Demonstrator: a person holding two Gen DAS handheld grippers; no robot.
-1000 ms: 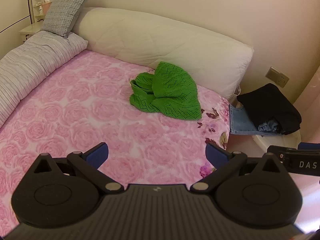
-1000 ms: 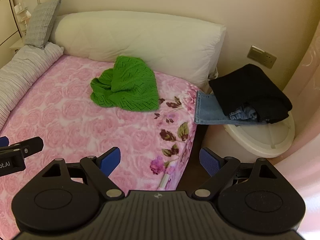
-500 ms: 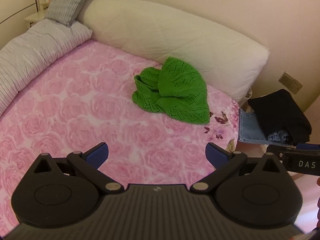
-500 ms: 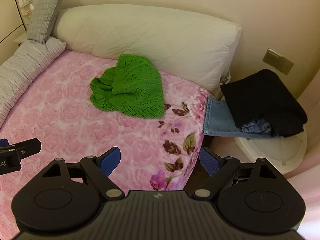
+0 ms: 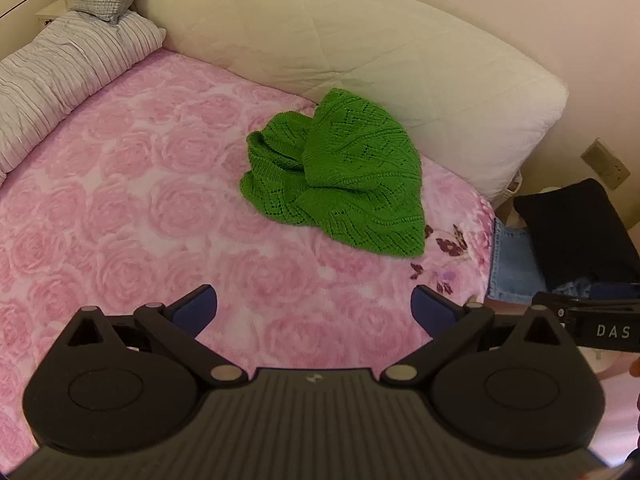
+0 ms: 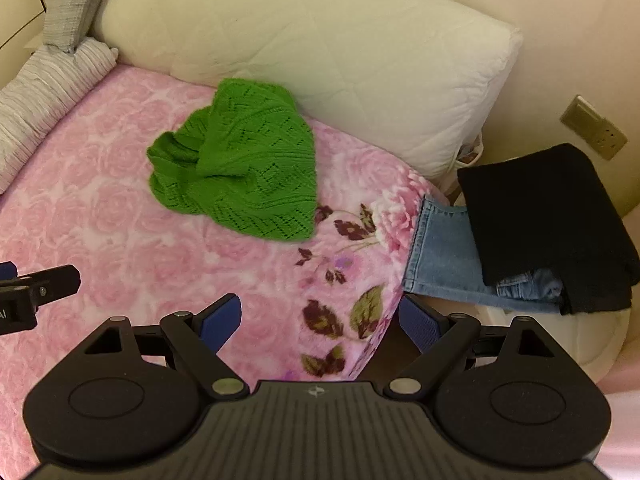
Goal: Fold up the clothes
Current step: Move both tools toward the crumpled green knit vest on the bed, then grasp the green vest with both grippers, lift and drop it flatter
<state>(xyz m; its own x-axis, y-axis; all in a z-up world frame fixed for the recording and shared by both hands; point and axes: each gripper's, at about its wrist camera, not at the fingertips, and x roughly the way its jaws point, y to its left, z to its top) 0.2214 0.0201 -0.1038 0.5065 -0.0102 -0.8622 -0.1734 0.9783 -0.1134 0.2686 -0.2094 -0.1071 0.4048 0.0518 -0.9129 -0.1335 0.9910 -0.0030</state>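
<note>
- Far left on the bed [image 5: 100,208], a striped grey bolster [image 5: 60,76] is lying along the edge.
- Near left, the left claw [image 5: 314,310] is hovering released, grasping nothing.
- Centre, the green knit top [image 5: 340,184] is sitting crumpled against the white pillow [image 5: 360,44], not yet folded.
- Near right, the right claw [image 6: 320,322] is hanging released and empty.
- Far right, jeans [image 6: 444,256] and a black garment [image 6: 540,216] are waiting off the bed.
- Both claws are now sitting closer to the top than a second ago.
</note>
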